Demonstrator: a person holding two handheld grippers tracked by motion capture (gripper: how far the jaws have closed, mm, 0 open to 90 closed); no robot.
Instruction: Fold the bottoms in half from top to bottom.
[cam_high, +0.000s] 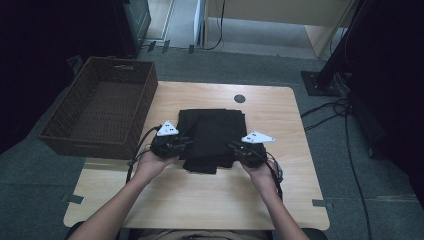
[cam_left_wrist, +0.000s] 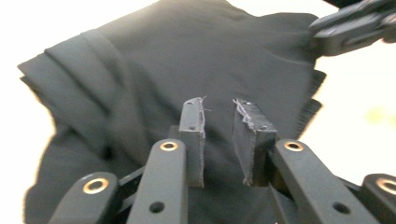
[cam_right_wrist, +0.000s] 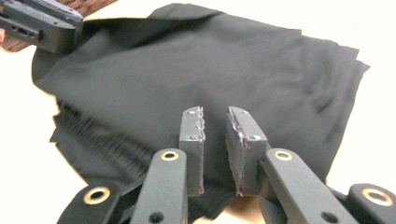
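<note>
Cloth: black cloth (cam_high: 212, 136), folded into a rough rectangle, lies flat at the middle of the wooden table (cam_high: 210, 200), just right of the wicker basket (cam_high: 100, 107).
Look: matte dark fabric in several stacked layers; layered edges show along the near side, and in the right gripper view (cam_right_wrist: 210, 79) a ribbed band sticks out at the lower left. The near edge looks uneven, with one layer poking past the rest.
Left gripper: left gripper (cam_high: 172, 144) sits at the near left edge of the cloth; in its own view (cam_left_wrist: 219, 135) the jaws stand a little apart with nothing between the pads, cloth lying beyond them.
Right gripper: right gripper (cam_high: 245, 151) sits at the near right edge; jaws (cam_right_wrist: 215, 140) likewise a little apart and empty, held just above the fabric.
Step in hand (judged): a fold looks finished and let go; the next grip has not been taken.
Doing it well: take all layers of a corner at once, both sides evenly, and lift together so the stack does not slide.
Risk: catching the top layer alone would undo the fold.
</note>
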